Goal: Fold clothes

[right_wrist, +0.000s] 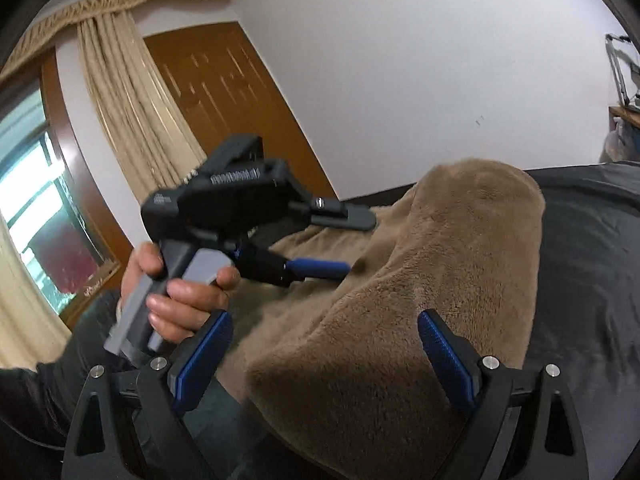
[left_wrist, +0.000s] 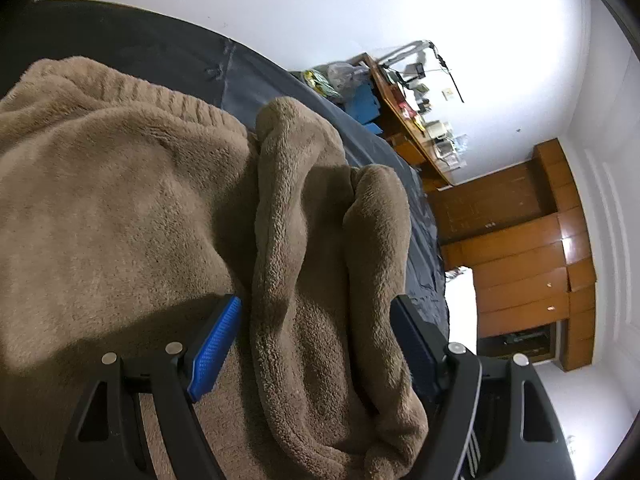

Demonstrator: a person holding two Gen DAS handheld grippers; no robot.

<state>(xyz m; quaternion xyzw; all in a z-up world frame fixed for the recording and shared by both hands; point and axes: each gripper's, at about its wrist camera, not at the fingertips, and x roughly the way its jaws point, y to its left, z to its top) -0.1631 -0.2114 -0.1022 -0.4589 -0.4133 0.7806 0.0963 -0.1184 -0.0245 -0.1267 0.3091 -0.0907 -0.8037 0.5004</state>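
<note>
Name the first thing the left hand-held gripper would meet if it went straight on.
Probably the brown garment: a bunched fold of it already lies between the open jaws of the left hand-held gripper, though depth is unclear.

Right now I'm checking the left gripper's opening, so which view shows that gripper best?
The right wrist view: it shows the whole left gripper from the side, held in a hand, fingers spread over the brown fleece garment. The left wrist view shows only its two blue pads straddling a fold.
</note>
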